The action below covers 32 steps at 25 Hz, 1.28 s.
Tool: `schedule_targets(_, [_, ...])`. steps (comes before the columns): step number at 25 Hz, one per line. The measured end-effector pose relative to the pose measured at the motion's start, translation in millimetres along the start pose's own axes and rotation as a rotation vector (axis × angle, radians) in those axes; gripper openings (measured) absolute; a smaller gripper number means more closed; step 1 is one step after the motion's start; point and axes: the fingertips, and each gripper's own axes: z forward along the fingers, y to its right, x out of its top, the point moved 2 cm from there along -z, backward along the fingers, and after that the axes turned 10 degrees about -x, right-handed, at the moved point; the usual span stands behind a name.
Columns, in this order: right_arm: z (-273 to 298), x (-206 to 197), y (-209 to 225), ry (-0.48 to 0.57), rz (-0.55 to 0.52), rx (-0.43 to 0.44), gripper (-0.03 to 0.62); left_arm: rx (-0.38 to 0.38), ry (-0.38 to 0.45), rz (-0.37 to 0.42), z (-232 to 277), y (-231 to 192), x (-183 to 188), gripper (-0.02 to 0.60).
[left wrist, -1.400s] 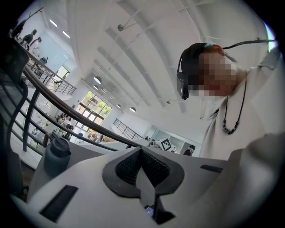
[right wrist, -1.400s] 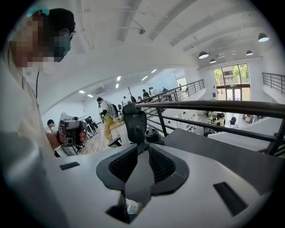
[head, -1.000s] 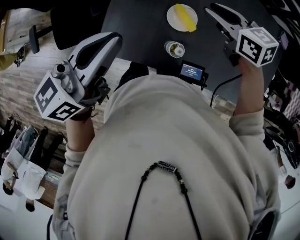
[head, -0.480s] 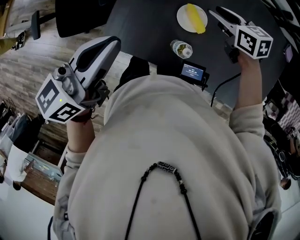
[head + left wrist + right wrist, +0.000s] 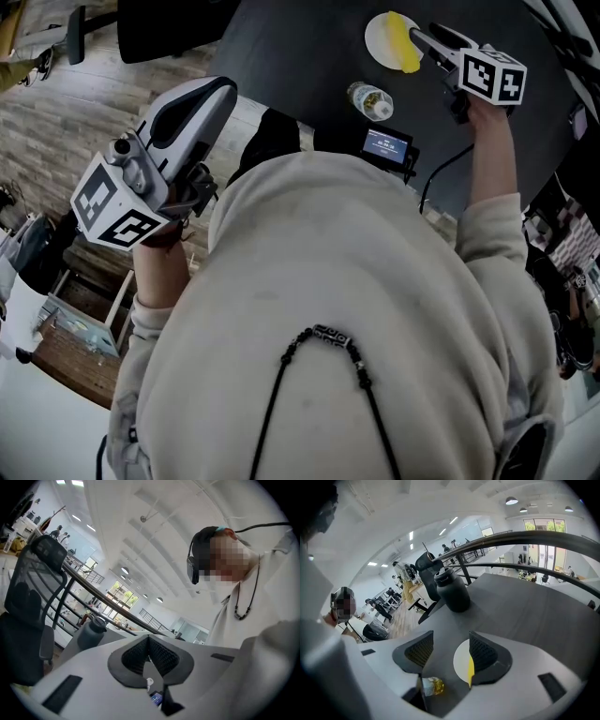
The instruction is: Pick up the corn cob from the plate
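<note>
A yellow corn cob (image 5: 405,42) lies on a small white plate (image 5: 382,36) on the dark table at the top of the head view. My right gripper (image 5: 424,37) reaches down at the plate's right edge, close over the cob. In the right gripper view its jaws are opening around bare table, with nothing between them (image 5: 451,641). The plate (image 5: 461,665) and a strip of the corn cob (image 5: 471,670) show just past the right-hand jaw, which hides most of the cob. My left gripper (image 5: 192,98) is held off the table at the left, jaws shut (image 5: 149,641) and empty.
A small clear bottle (image 5: 372,100) lies on the table near the plate, also seen as a bottle (image 5: 430,686) low between the right jaws. A small screen device (image 5: 385,143) with a cable sits at the near table edge. A dark flask (image 5: 452,590) and an office chair (image 5: 425,563) stand beyond.
My right gripper has come down toward the plate; its tips now reach the plate's right edge over the cob. The left gripper has hardly shifted.
</note>
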Motion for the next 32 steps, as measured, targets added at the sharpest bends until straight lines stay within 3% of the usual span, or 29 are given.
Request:
schedule_targets(7, [33,-21,12,-0.076,0.031,-0.002,0.264,0.024,0.001,-0.015,-10,-5,-8,0.001])
schedule_targets(12, [55,-41,31,-0.15,0.024,-0.05,0.282,0.036,0.013,-0.014,-12,-6,-7,0.0])
schedule_targets(23, [103,-89,51,-0.31,0.008,-0.121,0.287,0.06,0.017,-0.025,-17,-10,-13,0.002])
schedule_targets(32, [123,-106,62,-0.396,-0.052,-0.178,0.287,0.082,0.021,-0.033,-22,-12,-16,0.0])
